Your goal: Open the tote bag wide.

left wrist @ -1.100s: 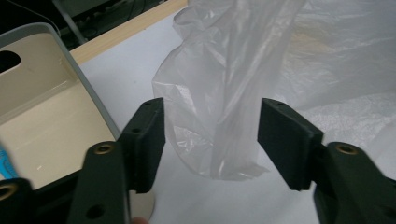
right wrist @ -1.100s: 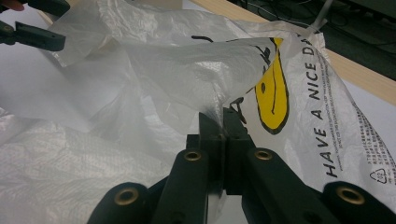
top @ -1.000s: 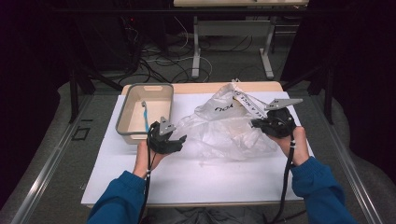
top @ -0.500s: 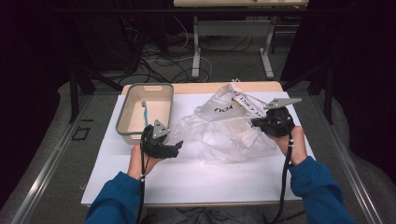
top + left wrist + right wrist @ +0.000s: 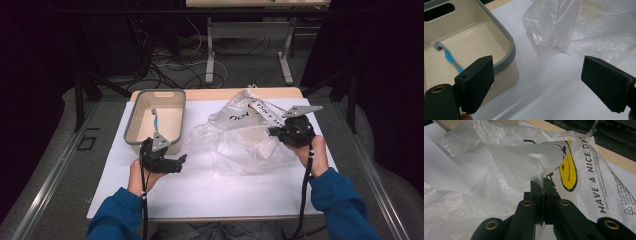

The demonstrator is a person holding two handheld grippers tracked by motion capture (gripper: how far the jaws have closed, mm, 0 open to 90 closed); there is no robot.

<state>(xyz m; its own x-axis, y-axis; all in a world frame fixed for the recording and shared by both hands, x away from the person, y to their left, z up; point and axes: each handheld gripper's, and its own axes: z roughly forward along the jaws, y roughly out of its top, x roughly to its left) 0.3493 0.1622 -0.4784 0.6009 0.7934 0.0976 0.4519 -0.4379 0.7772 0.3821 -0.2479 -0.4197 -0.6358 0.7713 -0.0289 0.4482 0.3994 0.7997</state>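
On table, white sheet, items as they lie:

1. Bag (image 5: 240,135): clear plastic, crumpled, printed with a yellow smiley and "HAVE A NICE DAY"; lies mid-table, right of the bin, mouth edge lifted at its right side. My right fingers (image 5: 543,185) are pinched tight on a fold of that edge, holding it up off the table. In the high view the right gripper (image 5: 280,132) sits at the bag's right side.

2. Bin (image 5: 134,140): beige, grey rim, on the left of the table, just beside the bag but apart from it.

3. Toothbrush (image 5: 449,56): blue handle, lies flat on the bin floor, bristles toward the far wall. Done, by my judgement: this one is out of the bag and put away.

4. Left gripper (image 5: 177,162): my left fingers (image 5: 477,80) have just been opening and now stand wide, with nothing between them; they hover low over the sheet, in front of the bin's near corner, pointing toward the bag.

Left to do, as I judge it: reach into the held-open bag for whatever else is inside; contents are too blurred through the plastic to list
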